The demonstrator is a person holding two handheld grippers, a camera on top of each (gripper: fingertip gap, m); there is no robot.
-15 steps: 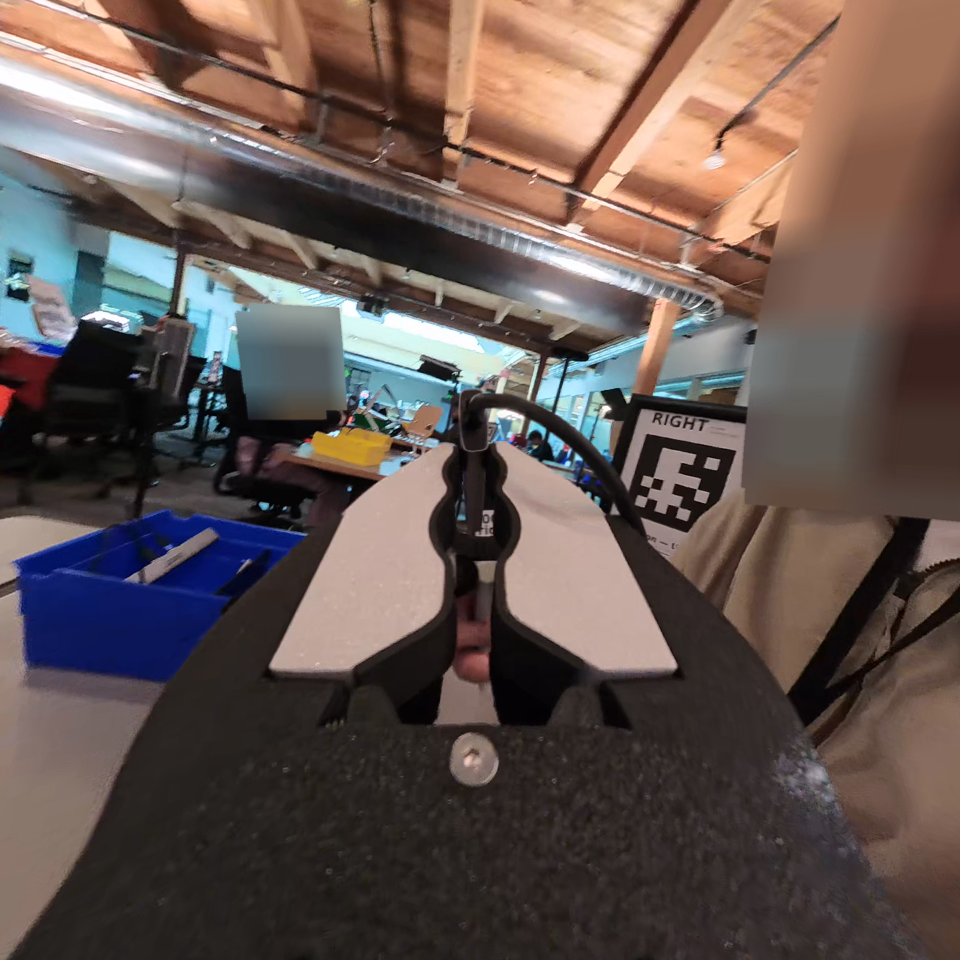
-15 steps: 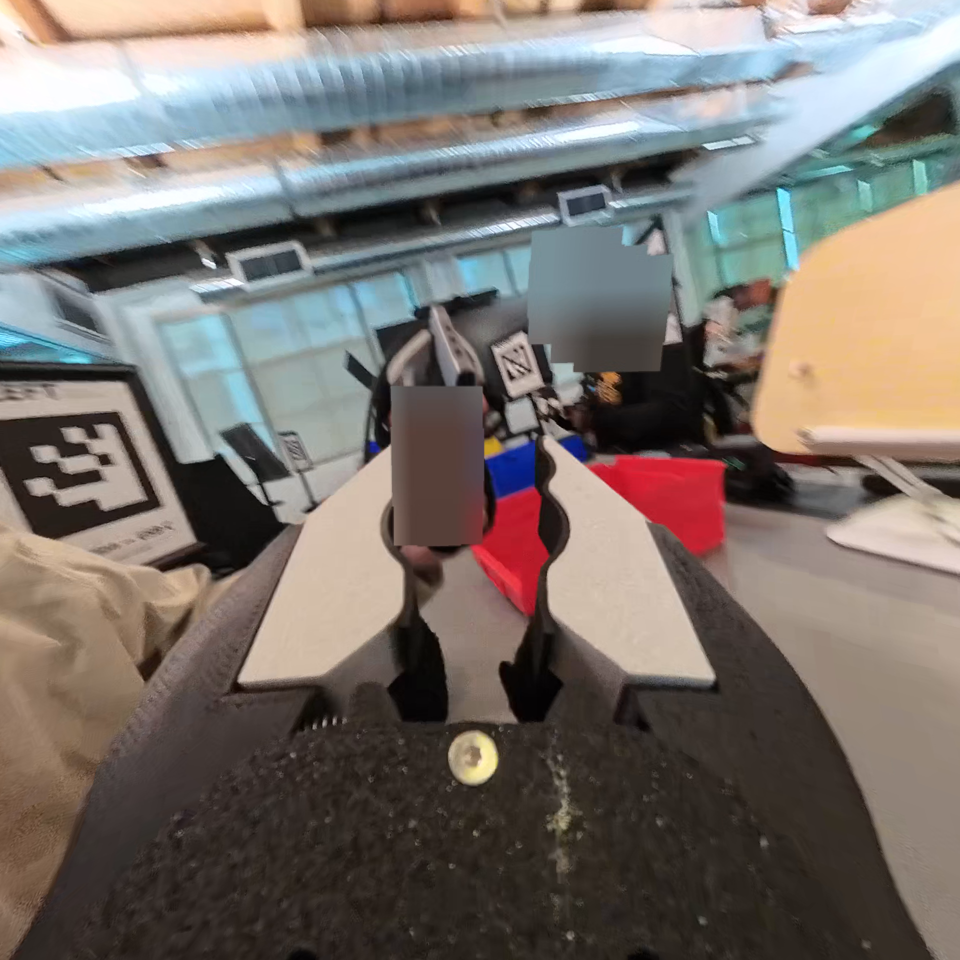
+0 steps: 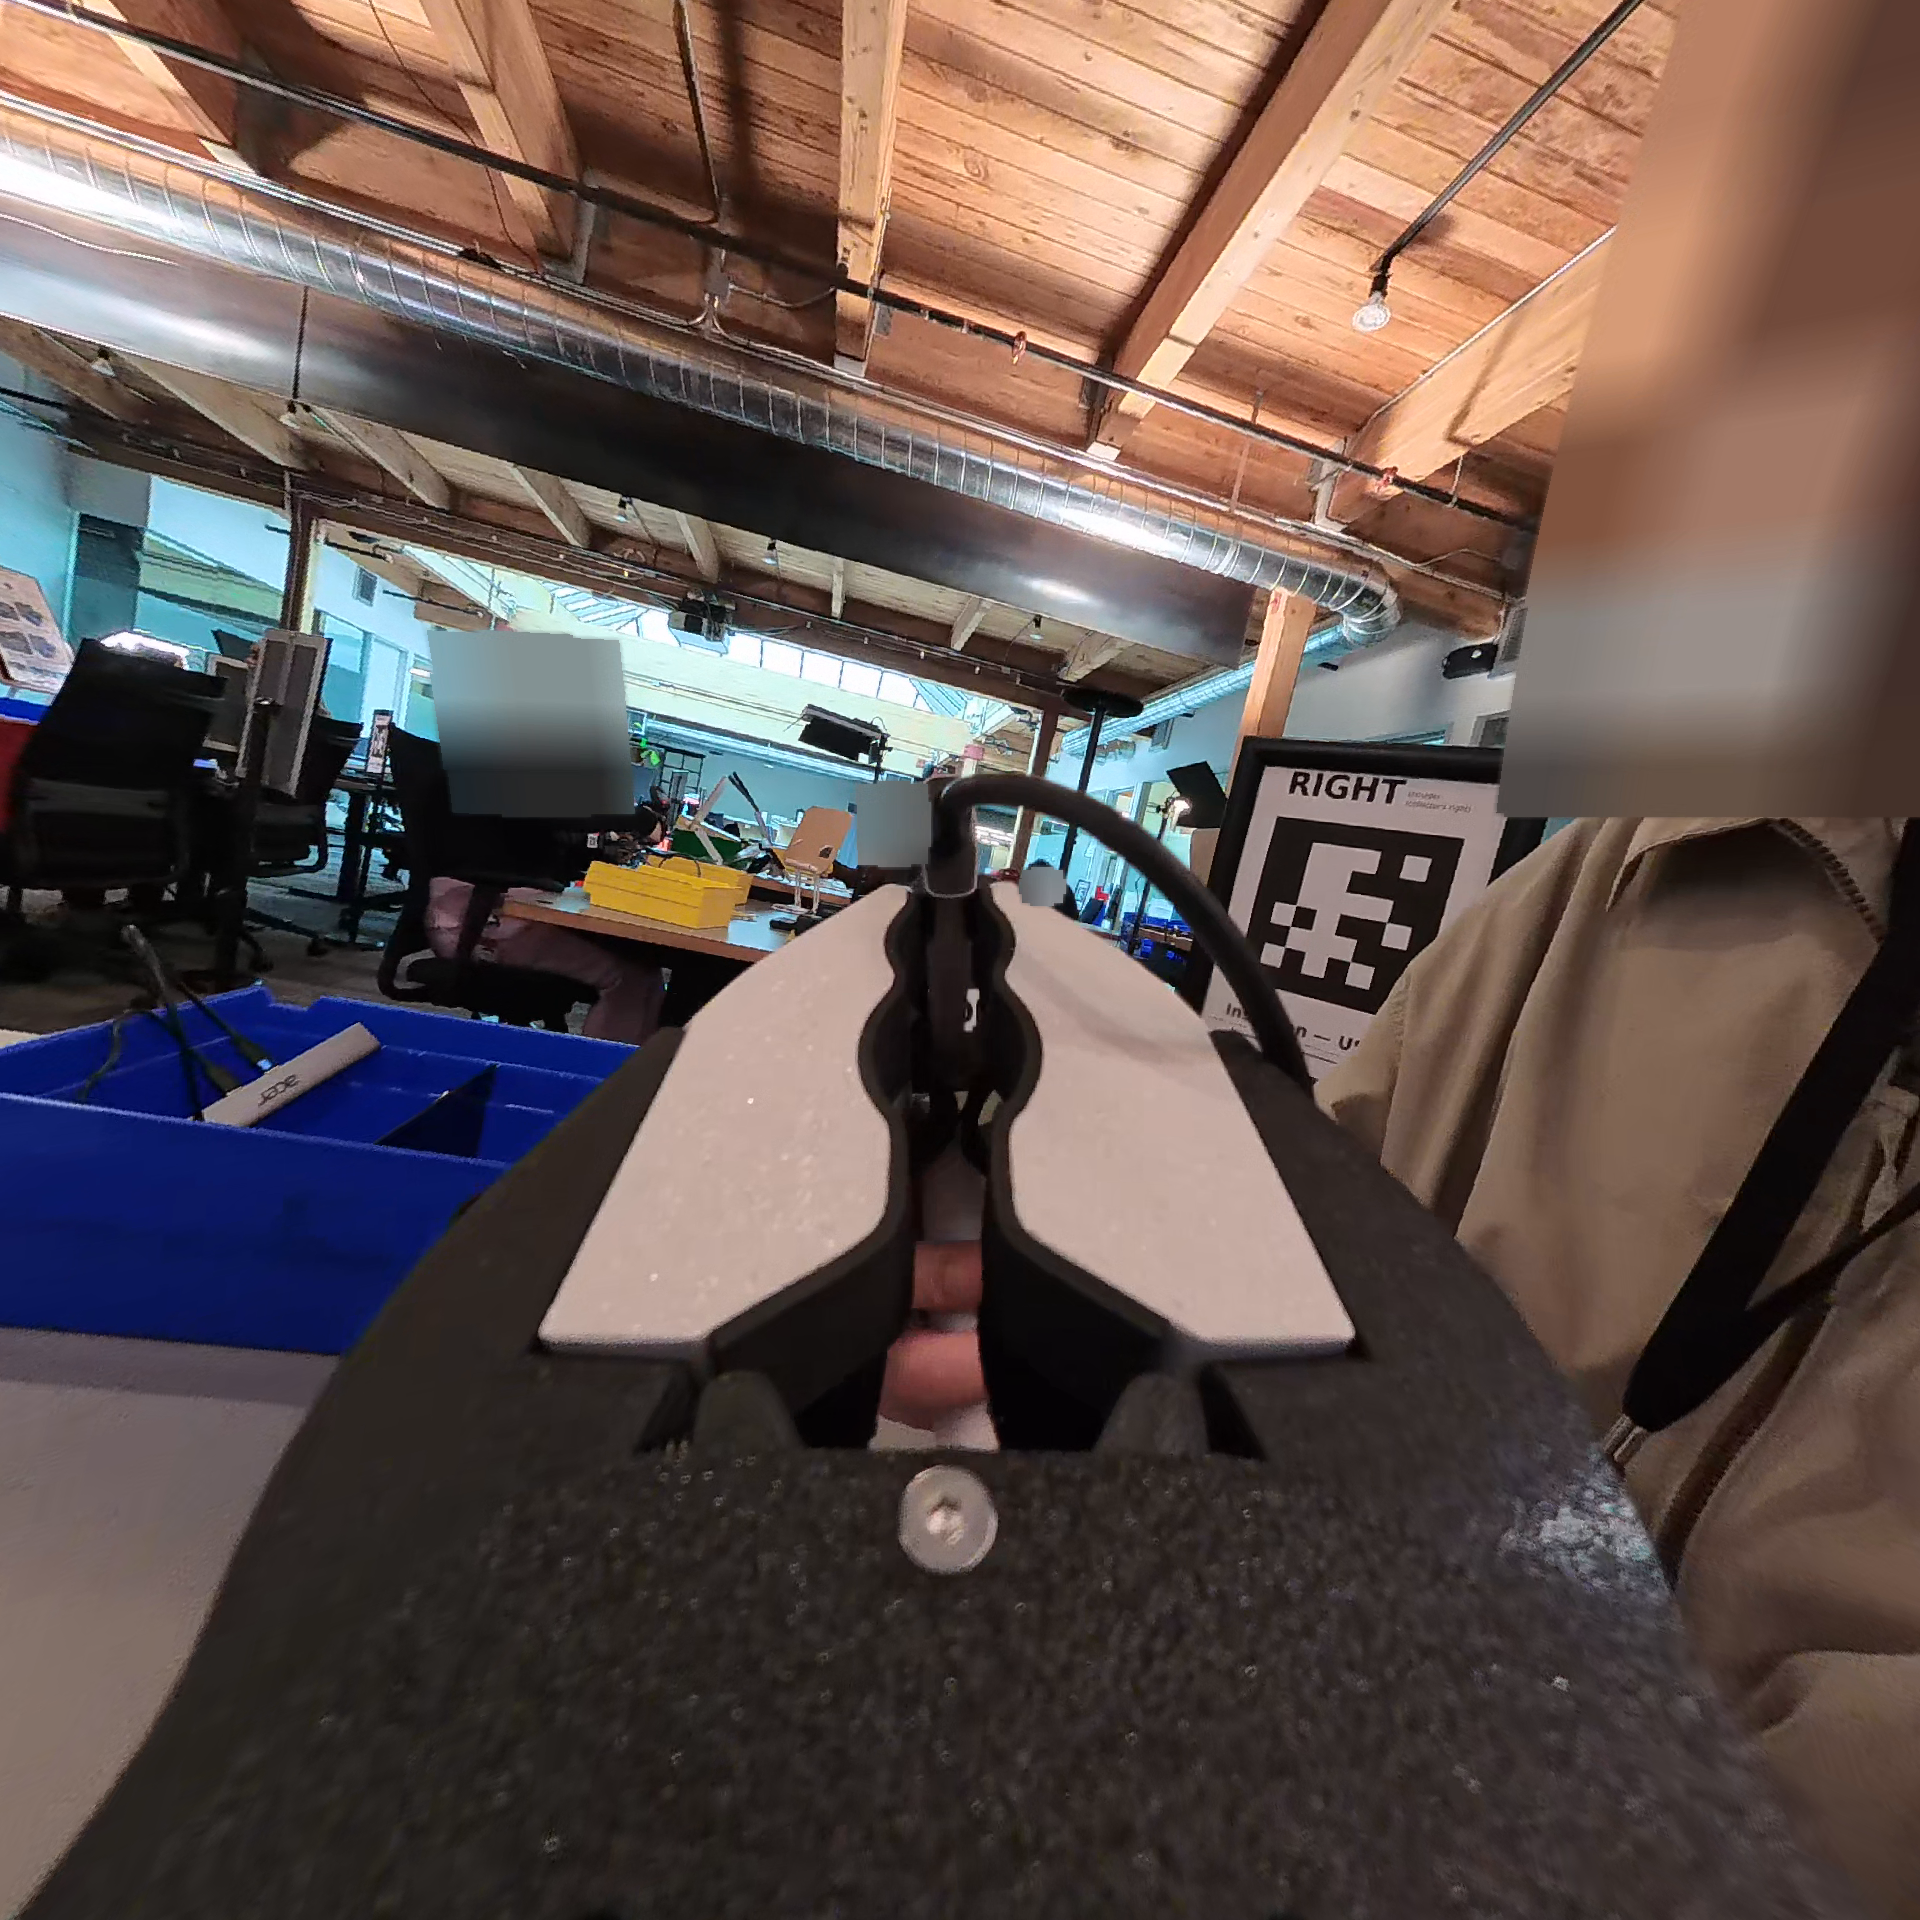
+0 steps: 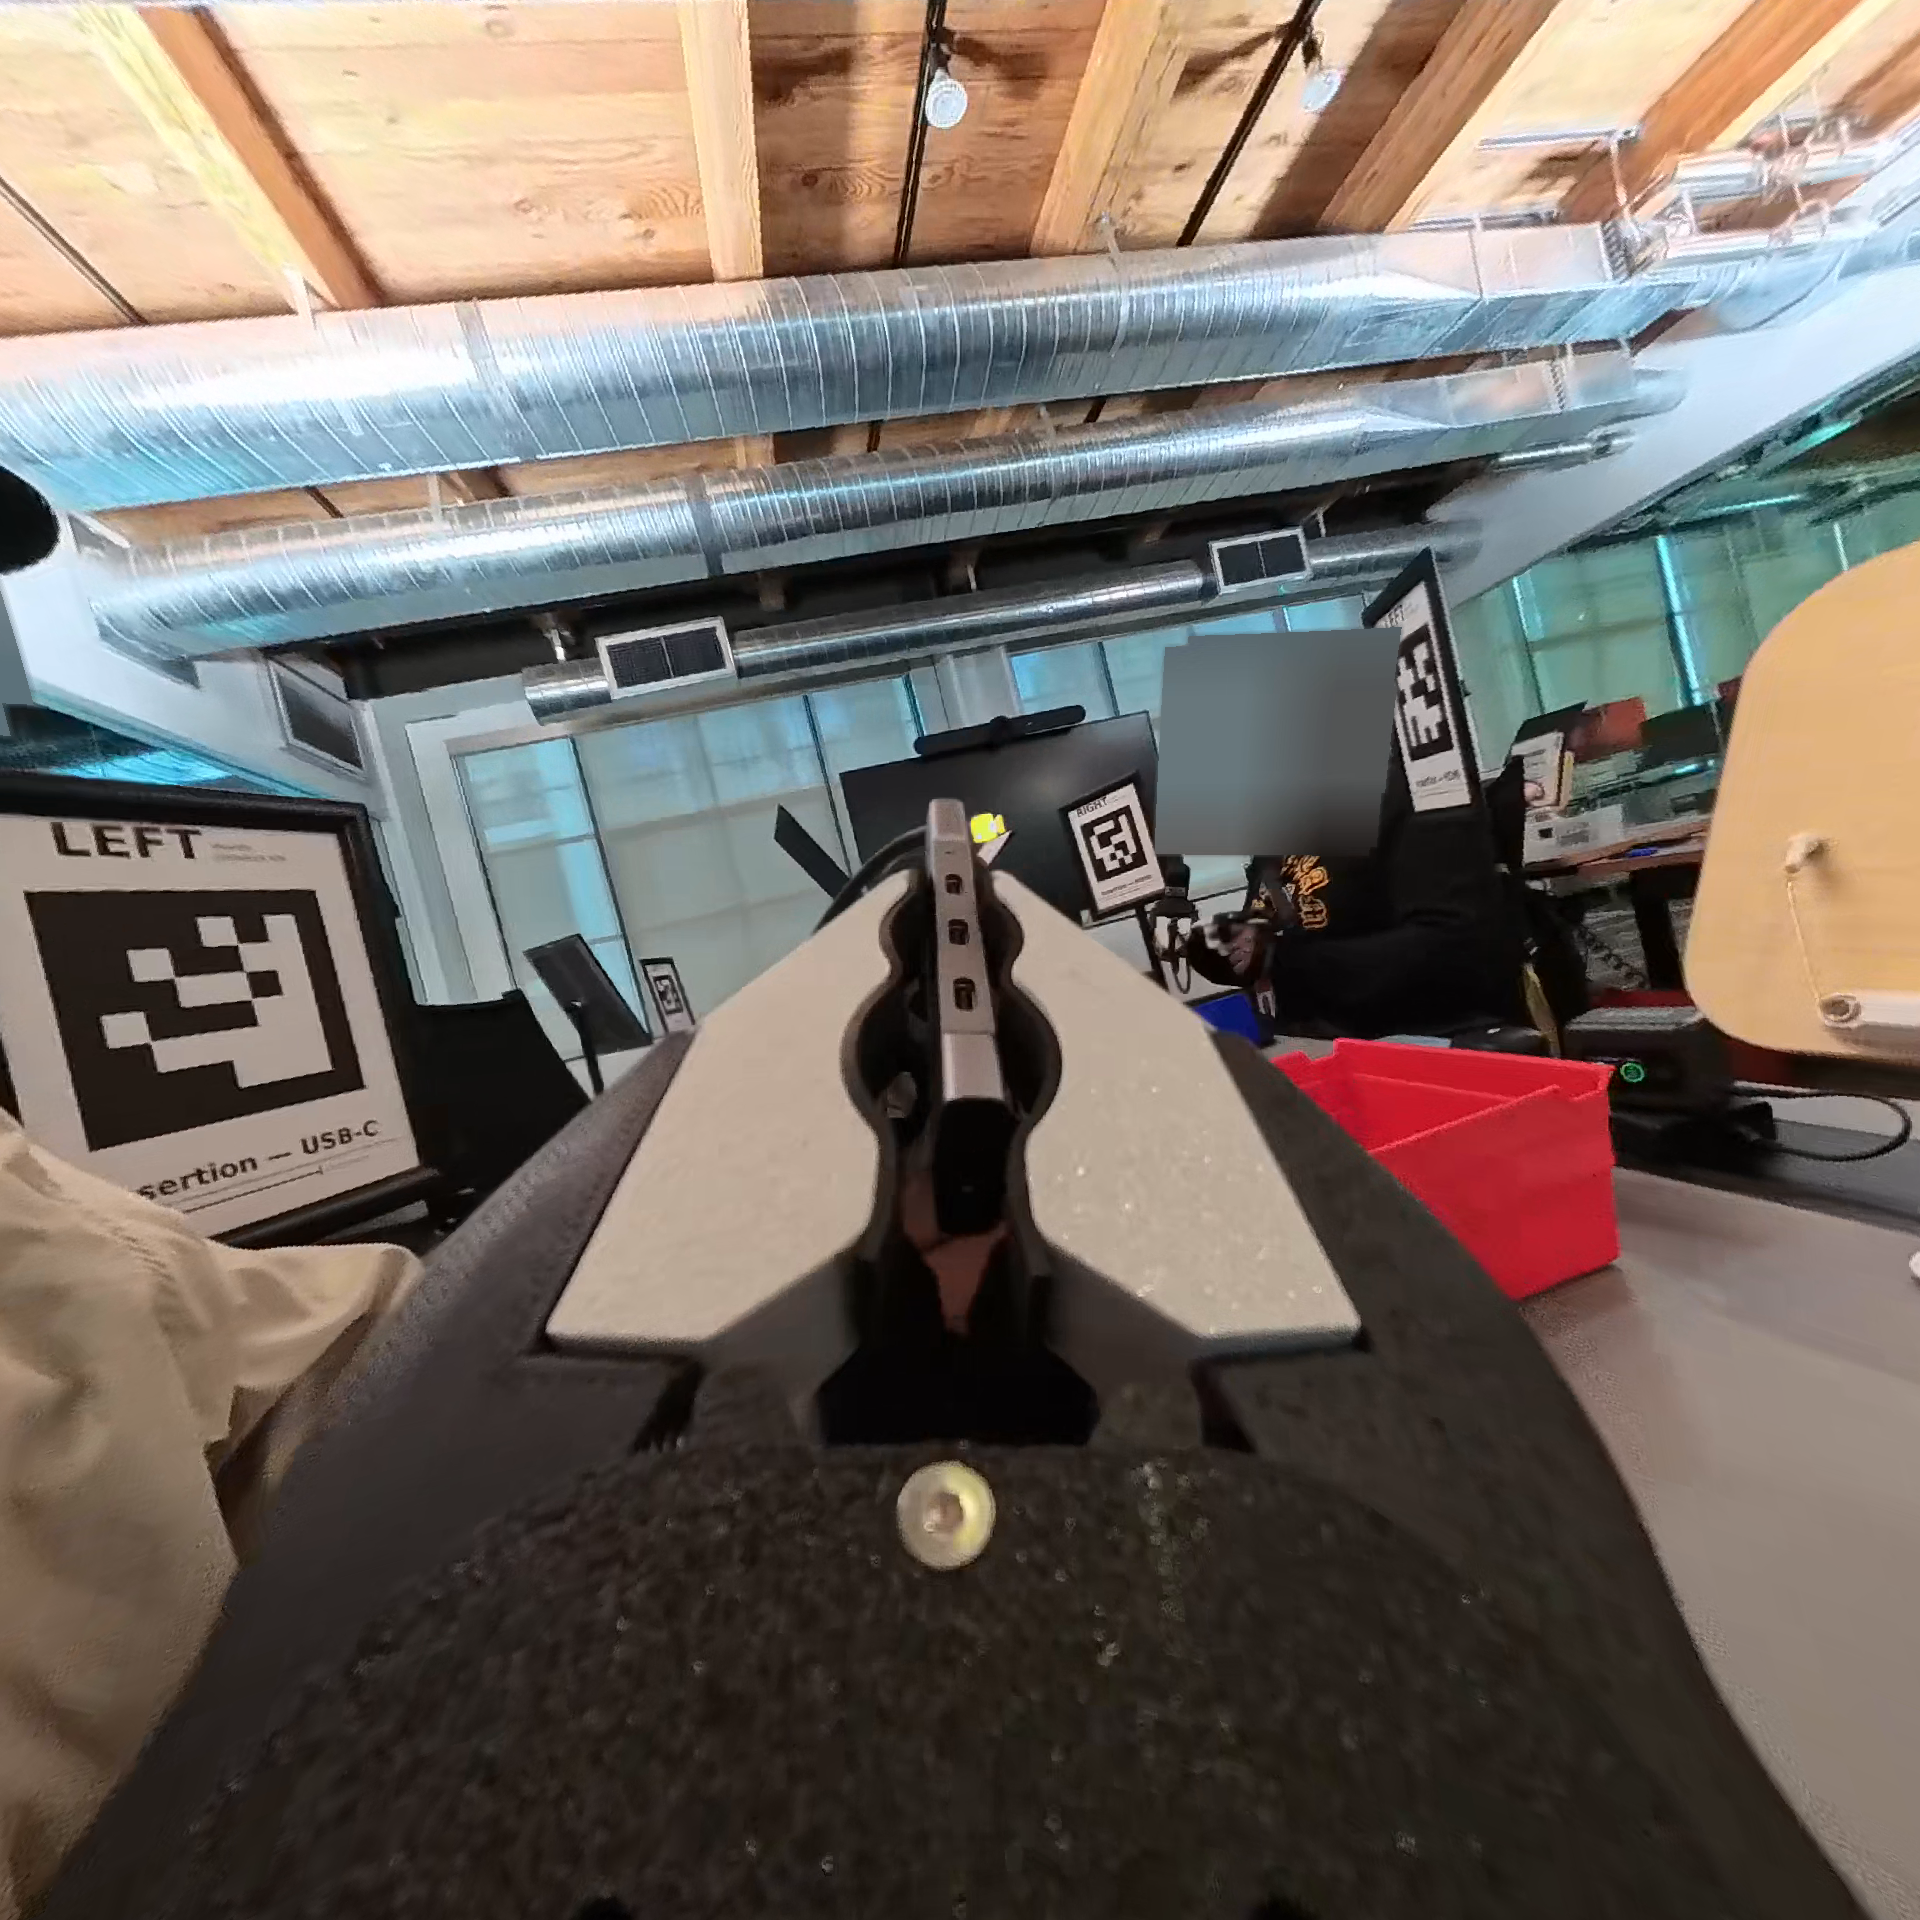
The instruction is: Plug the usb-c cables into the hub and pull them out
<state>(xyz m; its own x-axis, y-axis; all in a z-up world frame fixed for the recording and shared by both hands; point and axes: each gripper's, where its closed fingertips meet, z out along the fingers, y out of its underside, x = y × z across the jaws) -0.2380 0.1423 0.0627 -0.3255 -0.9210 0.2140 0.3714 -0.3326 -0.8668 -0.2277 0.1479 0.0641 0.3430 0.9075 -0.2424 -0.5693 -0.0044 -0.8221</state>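
Observation:
My left gripper [image 3: 951, 894] is shut on a black usb-c cable [image 3: 1122, 862]. The cable's plug end sits between the jaws, and the cord arcs up over the tips and down to the right. My right gripper [image 4: 958, 883] is shut on a slim grey hub [image 4: 961, 966]. The hub stands upright between the jaws with its top end above the tips and a row of small ports facing me. Both grippers are raised above the grey table [image 4: 1714, 1403]. In neither view do I see the other gripper.
A blue bin [image 3: 208, 1195] on the table at left holds a silver bar-shaped device [image 3: 291, 1075] and loose cables. A red bin [image 4: 1475, 1153] stands at right. Marker signs [image 3: 1351, 894] [image 4: 197, 997] and a person's beige jacket [image 3: 1662, 1143] are close by. A wooden chair back [image 4: 1818, 831] is at far right.
My right gripper's jaws were apart and have closed on the hub. That view was blurred and has swung and settled. My left gripper still holds the cable in the same way.

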